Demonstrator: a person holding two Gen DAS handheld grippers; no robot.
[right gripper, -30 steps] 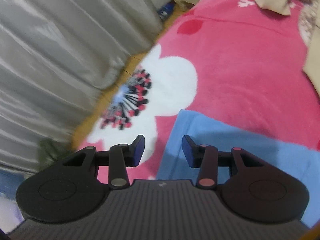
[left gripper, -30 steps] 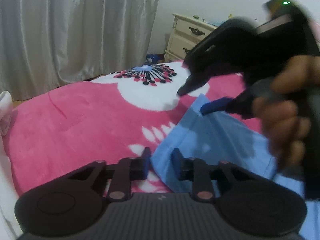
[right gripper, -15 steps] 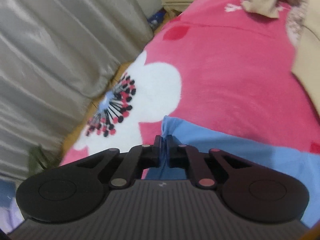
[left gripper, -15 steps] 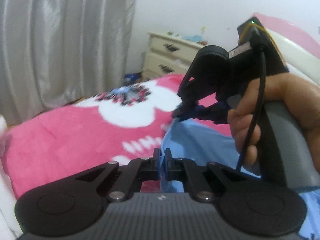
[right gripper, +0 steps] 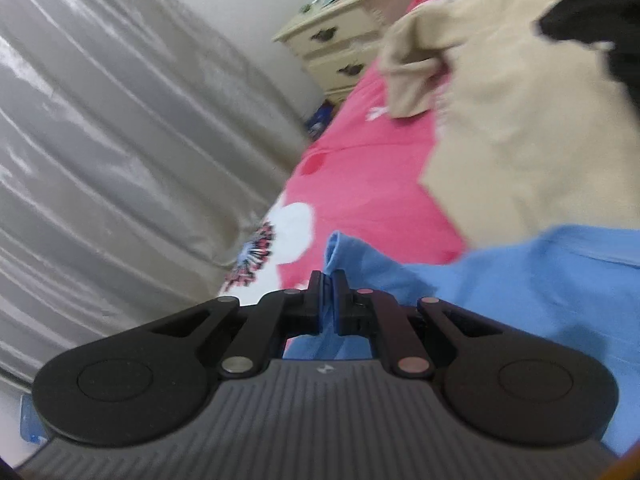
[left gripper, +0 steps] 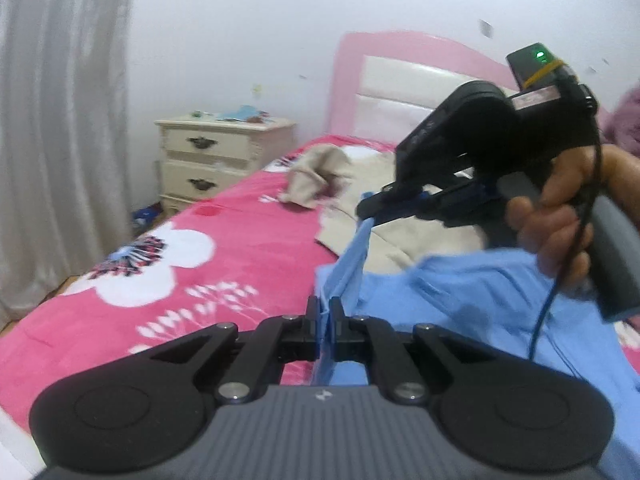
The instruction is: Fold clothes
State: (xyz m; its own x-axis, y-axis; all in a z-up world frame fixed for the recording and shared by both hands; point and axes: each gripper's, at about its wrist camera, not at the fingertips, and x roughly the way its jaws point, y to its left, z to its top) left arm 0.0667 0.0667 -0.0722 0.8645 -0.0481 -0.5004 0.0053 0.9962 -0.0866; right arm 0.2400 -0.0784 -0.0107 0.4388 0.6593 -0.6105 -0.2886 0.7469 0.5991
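Note:
A light blue garment (left gripper: 460,292) lies on the pink flowered bedspread (left gripper: 224,256). My left gripper (left gripper: 325,312) is shut on its near edge and holds the cloth lifted. My right gripper (left gripper: 370,212) shows in the left wrist view, held in a hand, shut on a corner of the same garment higher up; a strip of cloth stretches between the two. In the right wrist view the right gripper (right gripper: 329,294) pinches the blue garment (right gripper: 500,288), which folds up above the jaws.
A beige garment (right gripper: 520,120) lies crumpled further up the bed, with something black (right gripper: 600,32) on it. A cream nightstand (left gripper: 216,160) stands by the pink headboard (left gripper: 400,80). Grey curtains (right gripper: 120,140) hang on the left.
Both grippers closed on the blue garment's edge, then lifted it off the bedspread and swung toward the headboard. The beige garment has come into view.

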